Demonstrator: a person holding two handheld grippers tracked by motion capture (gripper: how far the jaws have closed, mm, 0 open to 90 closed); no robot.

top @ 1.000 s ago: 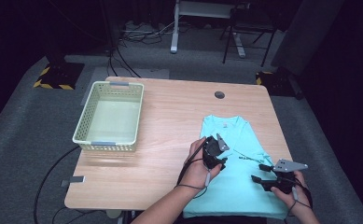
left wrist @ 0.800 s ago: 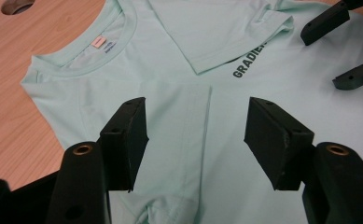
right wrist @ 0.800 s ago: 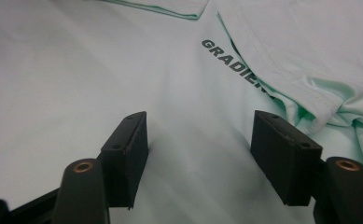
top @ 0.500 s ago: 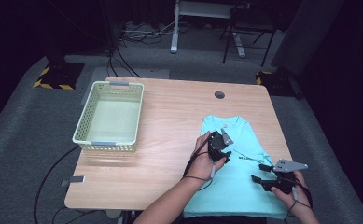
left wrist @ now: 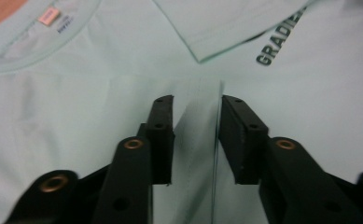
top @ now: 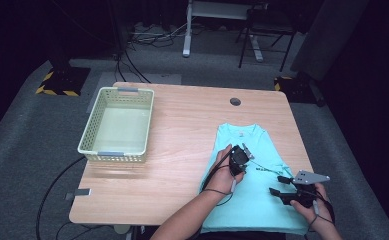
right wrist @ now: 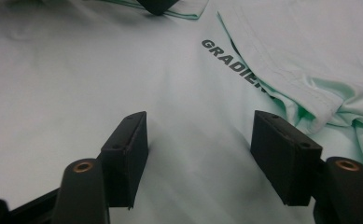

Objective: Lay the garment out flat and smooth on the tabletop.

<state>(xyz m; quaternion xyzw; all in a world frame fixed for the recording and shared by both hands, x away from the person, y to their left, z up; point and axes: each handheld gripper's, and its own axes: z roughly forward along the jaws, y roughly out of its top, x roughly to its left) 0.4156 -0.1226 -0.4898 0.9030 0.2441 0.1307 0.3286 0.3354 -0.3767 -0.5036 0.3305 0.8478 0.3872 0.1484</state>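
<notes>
A mint-green T-shirt [top: 254, 200] with dark lettering lies flat on the right side of the wooden table [top: 182, 125], collar away from me. My left gripper [top: 247, 150] rests on the shirt's chest below the collar. Its jaws have just been closing, and in the left gripper view [left wrist: 197, 105] a raised ridge of shirt fabric [left wrist: 198, 140] is pinched between the pads. My right gripper [top: 274, 184] sits low over the shirt's right side, pointing left. In the right gripper view [right wrist: 200, 121] its jaws are open, with flat cloth [right wrist: 76, 70] beneath them and a folded sleeve [right wrist: 310, 60] beyond.
A pale green plastic basket [top: 117, 125] stands on the table's left half. A small round cable hole [top: 235, 101] sits near the far edge. Bare wood lies between basket and shirt. Desk legs and cables stand on the floor beyond.
My left hand has slid a little to the right and down onto the shirt. The right hand has stayed put.
</notes>
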